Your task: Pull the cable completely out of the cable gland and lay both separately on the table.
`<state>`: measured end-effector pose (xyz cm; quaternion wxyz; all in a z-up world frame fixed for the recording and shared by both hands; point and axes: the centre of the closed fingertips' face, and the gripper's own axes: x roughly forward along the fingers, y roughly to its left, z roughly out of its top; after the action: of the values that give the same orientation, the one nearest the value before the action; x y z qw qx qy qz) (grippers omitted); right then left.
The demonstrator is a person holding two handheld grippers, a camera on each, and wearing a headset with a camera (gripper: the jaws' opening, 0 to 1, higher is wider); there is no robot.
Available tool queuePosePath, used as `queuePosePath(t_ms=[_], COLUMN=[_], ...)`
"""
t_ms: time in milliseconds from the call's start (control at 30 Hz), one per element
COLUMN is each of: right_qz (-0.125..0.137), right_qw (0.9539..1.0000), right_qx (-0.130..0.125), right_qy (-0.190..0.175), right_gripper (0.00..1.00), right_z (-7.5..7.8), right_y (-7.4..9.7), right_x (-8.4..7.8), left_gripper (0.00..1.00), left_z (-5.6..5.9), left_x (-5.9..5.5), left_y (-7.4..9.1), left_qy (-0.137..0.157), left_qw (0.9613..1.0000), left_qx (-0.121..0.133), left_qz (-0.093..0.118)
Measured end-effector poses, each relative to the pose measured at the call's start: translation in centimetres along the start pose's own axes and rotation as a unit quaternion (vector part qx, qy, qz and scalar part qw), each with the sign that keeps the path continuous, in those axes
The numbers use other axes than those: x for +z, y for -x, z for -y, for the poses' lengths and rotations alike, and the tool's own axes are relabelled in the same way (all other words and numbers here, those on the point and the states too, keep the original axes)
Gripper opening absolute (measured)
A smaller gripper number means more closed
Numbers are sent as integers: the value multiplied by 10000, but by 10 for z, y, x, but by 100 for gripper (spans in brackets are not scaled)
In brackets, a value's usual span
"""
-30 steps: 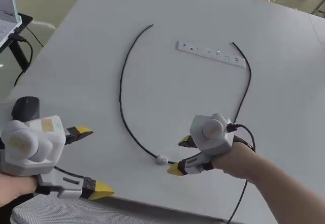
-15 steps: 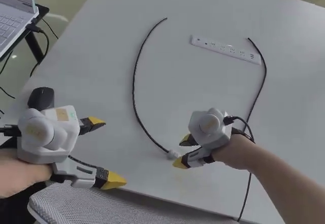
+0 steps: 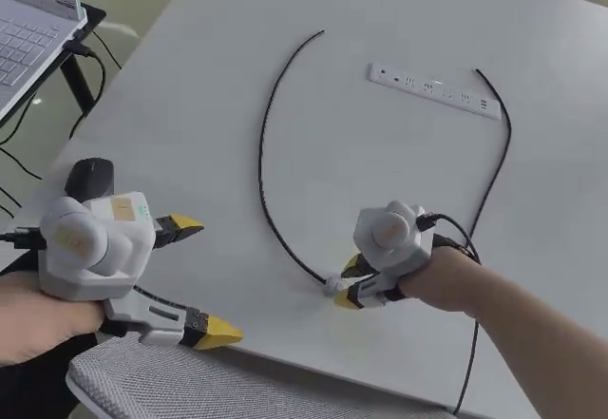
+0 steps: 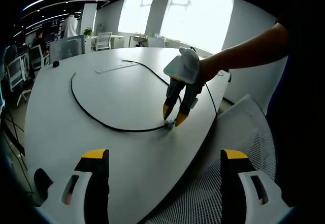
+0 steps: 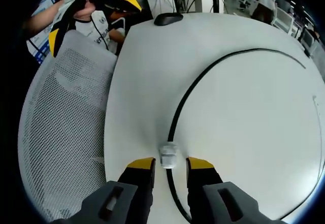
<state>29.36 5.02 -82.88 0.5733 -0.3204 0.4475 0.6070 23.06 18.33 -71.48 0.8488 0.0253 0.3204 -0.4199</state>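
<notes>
The broad white table (image 3: pixel 190 105) carries a long thin black cable (image 3: pixel 262 162) in an arc. The left gripper (image 3: pixel 202 276) hovers at the near edge, jaws wide apart. The right gripper (image 5: pixel 170 164), jaws narrowly apart, straddles the small white plastic cable gland (image 5: pixel 168 155) threaded there. Closing off-centre could squirt it off the edge.

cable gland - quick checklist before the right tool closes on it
1. The cable gland is between the jaws of the right tool: ok, it sits between the yellow tips.
2. The right tool is open: ok, a gap shows on each side of the gland.
3. The left tool is free for the cable: ok, wide open, holding nothing, at the near edge of the table.
4. Cable out of the gland: not ok, it runs through it.
5. Cable loose: ok, it lies in an open curve.
6. Far end clear of the power strip: cannot tell.
</notes>
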Motion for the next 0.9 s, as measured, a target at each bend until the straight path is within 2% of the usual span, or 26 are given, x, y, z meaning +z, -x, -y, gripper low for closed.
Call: queuePosePath(t_ms=[333,533,733,900], right_qz=[-37,-30,-53,24], right_qw=[10000,9999,9999,10000], right_qx=[67,72,-33,-57], right_qy=[41,-63,-82,-46], right_gripper=[10,9,8,7], right_z=[-3,-2,-1,-1], right_y=[-2,-2,-2,4], right_x=[0,1,0,2], left_gripper=[90,89,89,89], left_z=[2,2,4,5], left_x=[1,2,2,3], left_y=[-3,-4,-4,-5], left_qy=[4,2,-1,-20], left_qw=[10000,10000,10000,9999], left_qx=[-52,-63,-87,-108], left_qz=[-14,-16,-9,-12])
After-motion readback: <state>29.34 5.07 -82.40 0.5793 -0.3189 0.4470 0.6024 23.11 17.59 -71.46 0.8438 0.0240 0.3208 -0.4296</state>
